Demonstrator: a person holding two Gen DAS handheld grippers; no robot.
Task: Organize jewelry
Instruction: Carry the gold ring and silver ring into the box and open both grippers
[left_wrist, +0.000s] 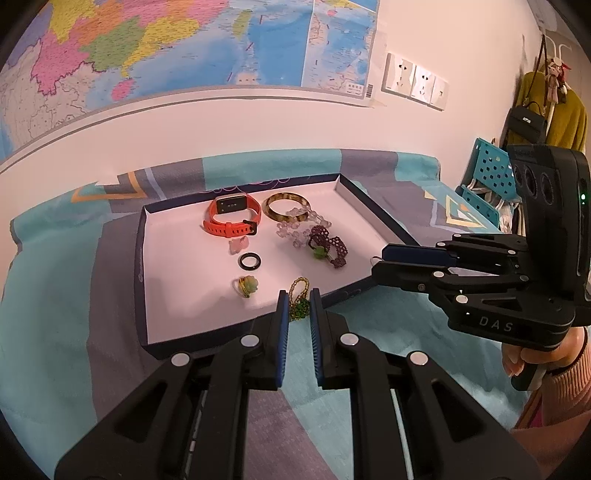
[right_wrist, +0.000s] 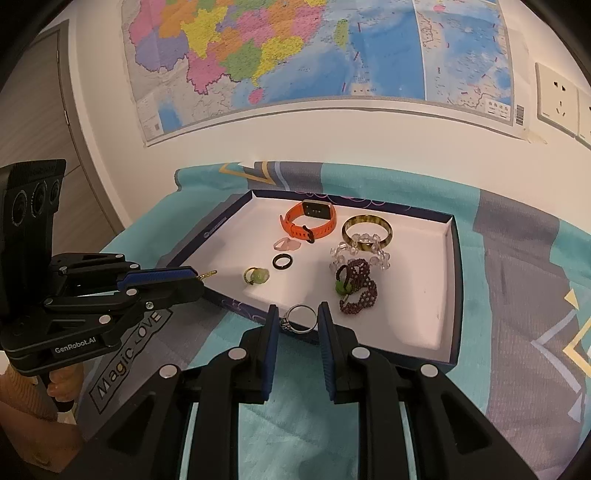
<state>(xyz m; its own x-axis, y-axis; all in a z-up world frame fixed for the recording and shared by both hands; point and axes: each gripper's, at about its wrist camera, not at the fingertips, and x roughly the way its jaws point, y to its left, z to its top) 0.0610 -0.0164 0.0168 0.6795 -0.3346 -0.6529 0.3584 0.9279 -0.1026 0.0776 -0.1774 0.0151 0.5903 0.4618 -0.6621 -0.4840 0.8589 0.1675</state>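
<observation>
Lower part of green-and-gold beaded chain (left_wrist: 299, 301) hidden between blue pads of left gripper (left_wrist: 299, 314); clasp end alone visible in right wrist view (right_wrist: 207, 274). Silver metal ring (right_wrist: 301, 319) partly covered by pads of right gripper (right_wrist: 297, 325). Printed wall map (left_wrist: 166, 48) cut off at top edge. Map lettering too small to read.

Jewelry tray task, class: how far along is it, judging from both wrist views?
Done: orange watch, amber bangle, black ring and beaded pieces lie in the white-lined tray. In hand: left claw pinches a green beaded chain; right claw grips a silver ring. Left: setting both down.
</observation>
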